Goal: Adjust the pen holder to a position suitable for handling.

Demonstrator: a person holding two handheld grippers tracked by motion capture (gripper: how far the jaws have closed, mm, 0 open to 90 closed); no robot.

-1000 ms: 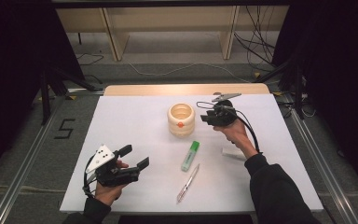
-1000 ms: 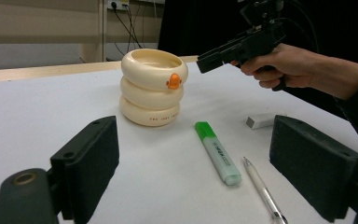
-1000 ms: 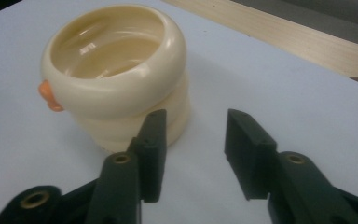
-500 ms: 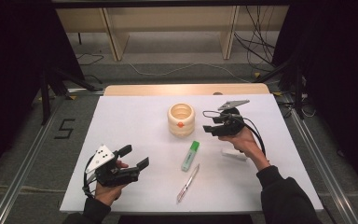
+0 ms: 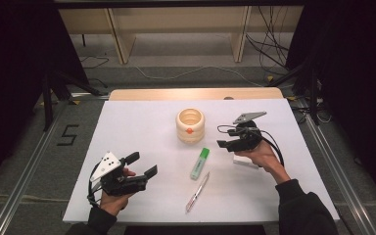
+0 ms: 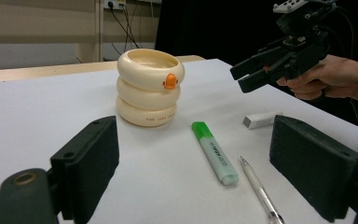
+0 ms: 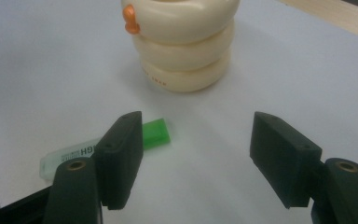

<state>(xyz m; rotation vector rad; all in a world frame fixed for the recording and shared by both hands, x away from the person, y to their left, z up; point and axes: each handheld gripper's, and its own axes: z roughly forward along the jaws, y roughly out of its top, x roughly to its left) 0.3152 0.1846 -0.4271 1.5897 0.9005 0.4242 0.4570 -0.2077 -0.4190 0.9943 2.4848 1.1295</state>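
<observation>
A cream ringed cup (image 5: 190,126) with an orange beak stands upright at the middle of the white table (image 5: 127,127). A green highlighter (image 5: 199,163) and a clear pen (image 5: 197,192) lie in front of it. My right gripper (image 5: 225,138) hovers to the right of the cup and points at it. Its jaws have just been opening and stand open with nothing between them. In the right gripper view the cup (image 7: 182,42) and the highlighter's green cap (image 7: 156,133) lie beyond the jaws. My left gripper (image 5: 142,165) rests open at the near left, facing the highlighter (image 6: 214,151).
A white eraser (image 5: 245,161) lies on the table under my right hand. A wooden strip (image 5: 196,94) runs along the table's far edge, with shelf legs and cables on the floor beyond it. Bare table surface stretches left of the cup.
My right gripper has drawn back from beside the cup, toward the near right. The left gripper has stayed put.
</observation>
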